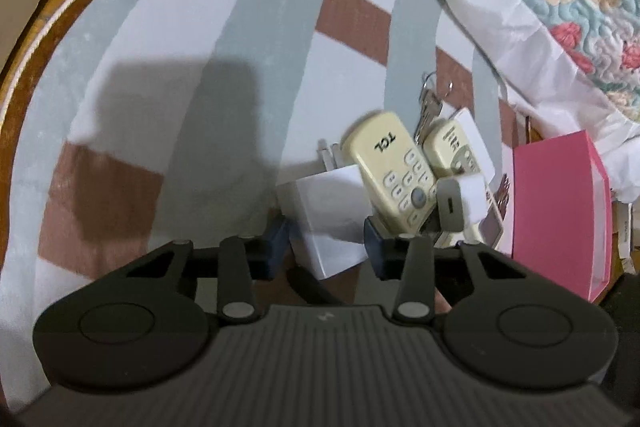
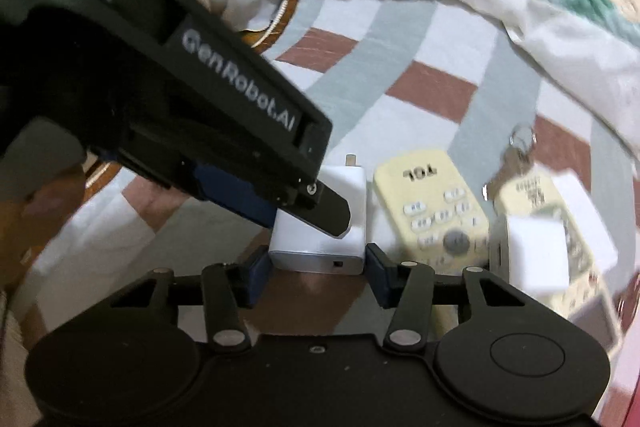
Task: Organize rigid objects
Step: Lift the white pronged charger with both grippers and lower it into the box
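1. The step in hand looks like the pickup or placing of the large white charger (image 1: 325,215), which lies on the checked bedspread (image 1: 168,27) just left of the cream TCL remote (image 1: 394,167), its prongs pointing away from the cameras.
2. The left gripper (image 1: 326,247) has its fingers (image 1: 276,247) parted on either side of the charger; the view does not settle whether the pads touch its sides.
3. The right gripper (image 2: 318,273) also stands with its fingers (image 2: 260,275) spread, one at each near corner of the same charger (image 2: 320,239), close against it but not plainly clamping.
4. In the right wrist view the left gripper reaches in over the charger from the left, one dark finger lying across its top.
5. Right of the TCL remote lie a second cream remote (image 1: 452,147), a smaller white charger (image 1: 460,203) and a bunch of keys (image 1: 430,103); a pink box (image 1: 560,211) stands further right.
6. Judged from this, only one gripper should take the charger; the other must back off first so they do not collide.
7. The likely destination is beside the pile or the pink box, though that is uncertain.
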{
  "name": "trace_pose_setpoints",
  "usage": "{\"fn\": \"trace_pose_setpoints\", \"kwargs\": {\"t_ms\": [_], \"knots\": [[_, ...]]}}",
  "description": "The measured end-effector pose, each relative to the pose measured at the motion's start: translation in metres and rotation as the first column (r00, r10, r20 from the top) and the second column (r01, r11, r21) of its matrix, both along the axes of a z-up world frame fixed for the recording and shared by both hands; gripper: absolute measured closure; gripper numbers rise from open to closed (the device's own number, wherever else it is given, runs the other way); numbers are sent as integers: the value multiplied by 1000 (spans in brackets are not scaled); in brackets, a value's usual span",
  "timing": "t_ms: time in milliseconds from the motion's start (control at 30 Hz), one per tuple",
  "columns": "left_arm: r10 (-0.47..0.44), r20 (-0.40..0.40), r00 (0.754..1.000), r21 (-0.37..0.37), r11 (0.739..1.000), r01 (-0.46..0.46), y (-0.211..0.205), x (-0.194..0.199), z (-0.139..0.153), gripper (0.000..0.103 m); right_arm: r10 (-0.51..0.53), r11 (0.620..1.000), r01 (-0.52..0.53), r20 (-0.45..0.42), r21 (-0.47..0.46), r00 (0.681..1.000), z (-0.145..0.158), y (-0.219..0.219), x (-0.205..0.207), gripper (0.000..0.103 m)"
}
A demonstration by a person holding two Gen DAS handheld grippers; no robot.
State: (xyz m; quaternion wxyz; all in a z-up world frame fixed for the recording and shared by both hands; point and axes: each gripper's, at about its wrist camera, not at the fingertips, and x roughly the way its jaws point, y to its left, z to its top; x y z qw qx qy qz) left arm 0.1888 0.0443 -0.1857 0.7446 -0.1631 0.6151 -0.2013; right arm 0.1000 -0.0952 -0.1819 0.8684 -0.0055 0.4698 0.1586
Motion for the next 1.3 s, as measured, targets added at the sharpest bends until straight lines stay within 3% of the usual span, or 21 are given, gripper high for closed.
{"fn": "trace_pose_setpoints", "kwargs": {"t_ms": [133, 433, 600, 900, 1100, 1300], "knots": [[20, -2, 1000, 1, 1000, -20, -4, -3, -4, 55, 29, 999, -28, 26, -22, 999, -2, 2, -7, 46], [-22, 95, 995, 50, 999, 17, -12, -15, 8, 60, 16, 999, -17, 33, 35, 999, 2, -6, -13, 47], [-33, 154, 987, 55, 998, 25, -17, -36, 32, 60, 17, 999, -19, 81, 25, 997, 22, -10, -34, 47], [-143, 312, 939, 12, 989, 146, -46, -81, 83, 61, -49, 999, 45, 174, 26, 984, 68, -51, -73, 47], [-218, 406, 888, -29, 968, 251, -73, -105, 119, 61, -7, 986, 60, 326, -153, 945, 97, -59, -112, 47], [-275, 460, 844, -32, 945, 325, -108, -118, 146, 60, -76, 979, 139, 367, -150, 927, 120, -90, -126, 47]]}}
